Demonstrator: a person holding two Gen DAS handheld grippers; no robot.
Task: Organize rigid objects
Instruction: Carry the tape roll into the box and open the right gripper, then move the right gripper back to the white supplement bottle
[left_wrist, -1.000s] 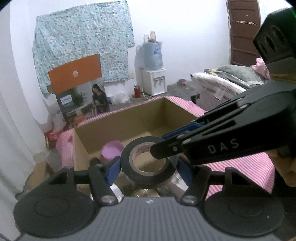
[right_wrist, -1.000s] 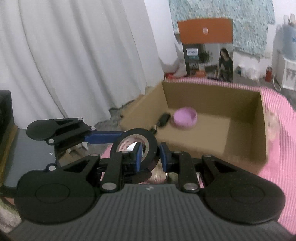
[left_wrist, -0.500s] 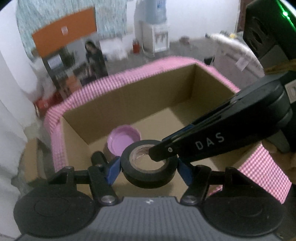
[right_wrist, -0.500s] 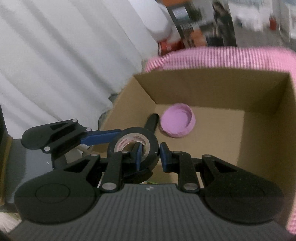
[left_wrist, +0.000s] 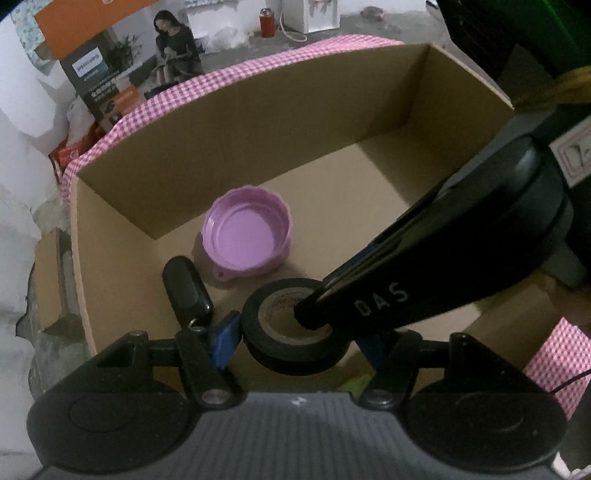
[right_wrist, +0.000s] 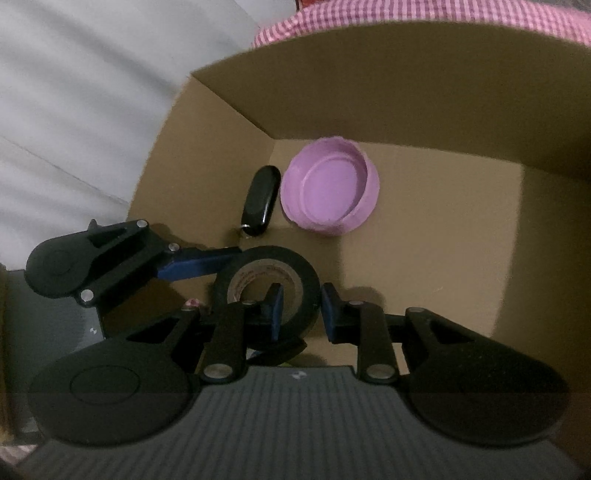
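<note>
Tape (left_wrist: 295, 328) flat, hole up, above box (left_wrist: 258, 122) floor near its near-left corner, just short of fob (left_wrist: 188, 291) & lid (left_wrist: 247, 236). Pinched across the ring by L tool (left_wrist: 299, 338); R tool (right_wrist: 301, 308) clamps its right wall, one finger thru hole.

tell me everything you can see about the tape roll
The tape roll is a black ring around a tan cardboard core with faint print. It lies roughly flat, over the near left part of the box. The right gripper pinches its wall, one finger inside the core; the left gripper straddles it.
</note>
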